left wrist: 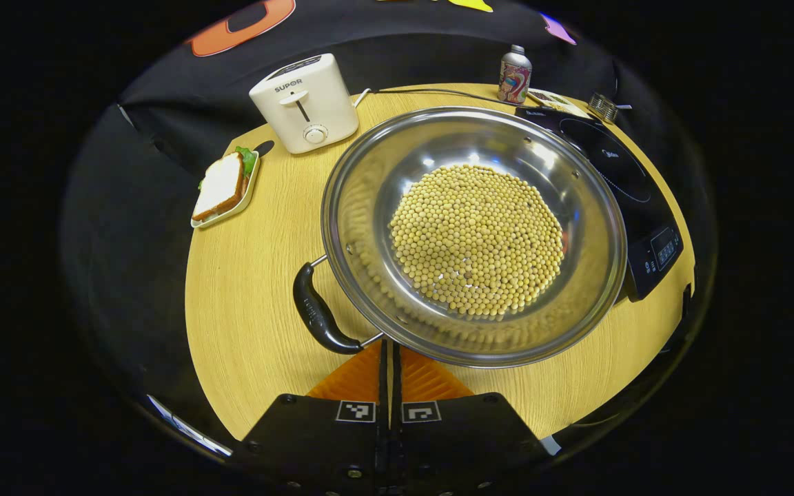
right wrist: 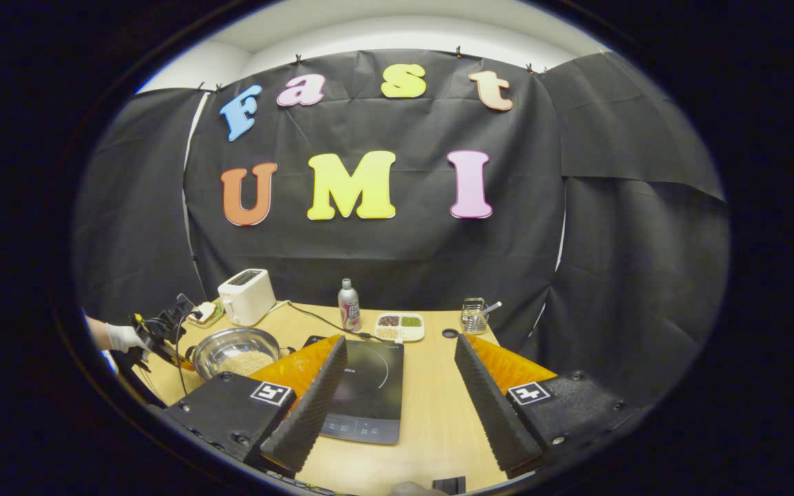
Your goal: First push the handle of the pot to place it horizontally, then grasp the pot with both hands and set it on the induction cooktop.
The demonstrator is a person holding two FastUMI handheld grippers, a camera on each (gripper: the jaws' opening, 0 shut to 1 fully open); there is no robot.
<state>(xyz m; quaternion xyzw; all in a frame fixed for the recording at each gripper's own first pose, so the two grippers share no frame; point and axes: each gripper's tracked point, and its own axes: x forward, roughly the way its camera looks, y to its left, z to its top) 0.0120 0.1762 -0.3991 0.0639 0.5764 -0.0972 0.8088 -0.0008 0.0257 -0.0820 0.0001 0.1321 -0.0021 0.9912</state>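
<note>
A steel pot (left wrist: 362, 186) holding yellow beans (left wrist: 476, 238) stands on the round wooden table (left wrist: 252, 289). Its black side handle (left wrist: 314, 313) points toward the near left. My left gripper (left wrist: 390, 350) is shut, with its tips right by the handle's near wire end under the pot's rim; I cannot tell whether they touch. The black induction cooktop (left wrist: 617, 179) lies just right of the pot. In the right gripper view, my right gripper (right wrist: 400, 386) hangs open above the cooktop (right wrist: 369, 386). The pot (right wrist: 235, 351) is to its left, where a gloved hand holds the left gripper (right wrist: 159, 334).
A white toaster (left wrist: 304, 103) and a tray with a sandwich (left wrist: 221, 189) stand behind the pot on the left. A bottle (left wrist: 514, 74), a sectioned dish of grains (right wrist: 400, 326) and a small wire holder (right wrist: 473, 317) line the table's back edge. A cable (left wrist: 438, 91) crosses the back.
</note>
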